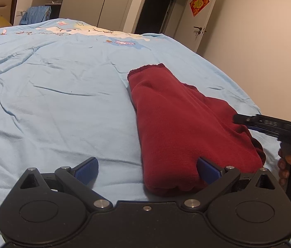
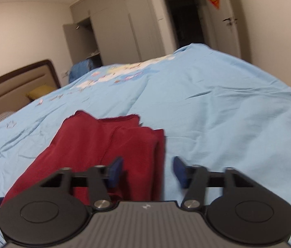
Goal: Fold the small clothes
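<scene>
The left gripper (image 1: 147,170) is being held wide open, its right pad touching the garment (image 1: 186,128), which is lying folded on the bed (image 1: 52,95). Soft, light knit is being judged; edges are best pinched. The right gripper (image 2: 147,170) is being held open over its right edge.

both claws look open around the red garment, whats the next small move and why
Probably close the left claw on the near folded end of the dark red garment. Both claws are open and hold nothing; the left one already straddles that near edge, while the right claw spans the garment's right edge. The garment lies as a long strip on the light blue bedsheet, so it likely needs one more fold.
</scene>
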`<state>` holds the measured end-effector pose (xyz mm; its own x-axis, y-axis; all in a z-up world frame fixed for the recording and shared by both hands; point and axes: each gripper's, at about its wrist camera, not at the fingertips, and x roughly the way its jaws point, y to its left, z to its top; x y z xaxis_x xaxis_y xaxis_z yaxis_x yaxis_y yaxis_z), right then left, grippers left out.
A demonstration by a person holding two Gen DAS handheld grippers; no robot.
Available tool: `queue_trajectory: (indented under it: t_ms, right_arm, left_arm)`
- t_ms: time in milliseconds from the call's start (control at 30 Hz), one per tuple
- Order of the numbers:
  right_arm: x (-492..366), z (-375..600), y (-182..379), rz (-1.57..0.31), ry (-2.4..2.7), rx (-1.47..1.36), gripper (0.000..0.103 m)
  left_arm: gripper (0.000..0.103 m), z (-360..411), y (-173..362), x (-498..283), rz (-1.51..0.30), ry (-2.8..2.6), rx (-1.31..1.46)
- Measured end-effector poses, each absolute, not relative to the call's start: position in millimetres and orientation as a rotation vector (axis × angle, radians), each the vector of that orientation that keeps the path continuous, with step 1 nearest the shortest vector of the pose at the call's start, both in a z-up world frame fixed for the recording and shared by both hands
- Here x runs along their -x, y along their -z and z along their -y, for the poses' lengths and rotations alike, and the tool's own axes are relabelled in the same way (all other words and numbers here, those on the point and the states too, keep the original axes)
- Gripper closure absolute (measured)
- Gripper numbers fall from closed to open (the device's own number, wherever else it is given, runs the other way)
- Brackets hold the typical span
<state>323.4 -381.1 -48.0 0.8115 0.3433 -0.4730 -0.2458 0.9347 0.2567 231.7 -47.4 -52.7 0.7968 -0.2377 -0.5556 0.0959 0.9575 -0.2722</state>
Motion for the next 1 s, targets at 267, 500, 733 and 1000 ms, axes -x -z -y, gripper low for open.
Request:
queue_trajectory:
  t_ms: [267,500,733,1000]
  right_arm:
    - [-337,366,27,-0.442,-0.313,-0.031,0.095]
    - [-328,382,45,-0.576,-0.342,-0.118,0.056]
    - [-290,386,44,-0.659,-0.359,-0.017,0.056]
    - [-258,397,45,-0.653,-0.340,-0.017,0.050]
  left_arm:
    - [0.001,48,53,-232,-0.623,0.181,0.238]
    - [0.001,48,53,-232,-0.624,0.180,0.237]
    - [0.001,49,53,-232,-0.624,0.179,0.239]
    - [0.001,47,53,-232,-0.626,0.184,0.242]
